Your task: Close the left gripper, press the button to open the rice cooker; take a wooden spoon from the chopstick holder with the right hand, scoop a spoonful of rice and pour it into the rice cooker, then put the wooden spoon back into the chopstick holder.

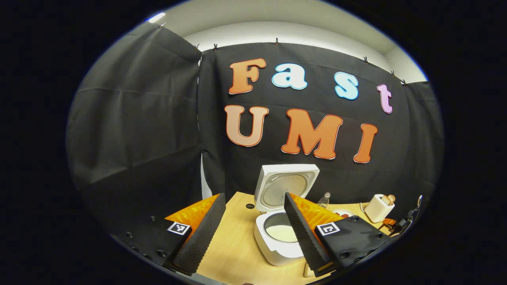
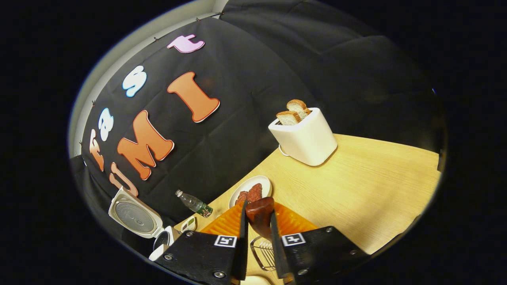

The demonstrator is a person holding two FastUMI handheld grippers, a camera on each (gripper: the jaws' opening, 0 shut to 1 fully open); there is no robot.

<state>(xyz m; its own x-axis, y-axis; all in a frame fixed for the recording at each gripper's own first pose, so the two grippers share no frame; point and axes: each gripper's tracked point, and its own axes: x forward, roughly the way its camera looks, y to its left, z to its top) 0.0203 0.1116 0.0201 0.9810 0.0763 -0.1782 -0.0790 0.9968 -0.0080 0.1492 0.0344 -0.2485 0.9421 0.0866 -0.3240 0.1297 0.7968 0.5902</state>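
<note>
The wooden spoon [image 2: 259, 215] was largely hidden between the right gripper's fingers [image 2: 241, 241]. The wire holder [image 2: 263, 253] below was cut off by the edge. The rice cooker [image 2: 136, 219] was partly cropped.

A staged recording booth, dressed as a kitchen corner, was shown rather than a real home. Black cloth [image 1: 138, 130] was hung as walls and fastened along its top edge with small clips [image 1: 276, 40], with a plain white wall and ceiling visible above it. A light wooden table [image 2: 356, 186] was set against the cloth, and kitchen things were laid out on it: a white rice cooker [image 1: 277, 233] with its lid raised, a white toaster [image 2: 305, 138] holding bread slices, a plate of food [image 2: 251, 189] and a plastic bottle [image 2: 194, 204].
</note>
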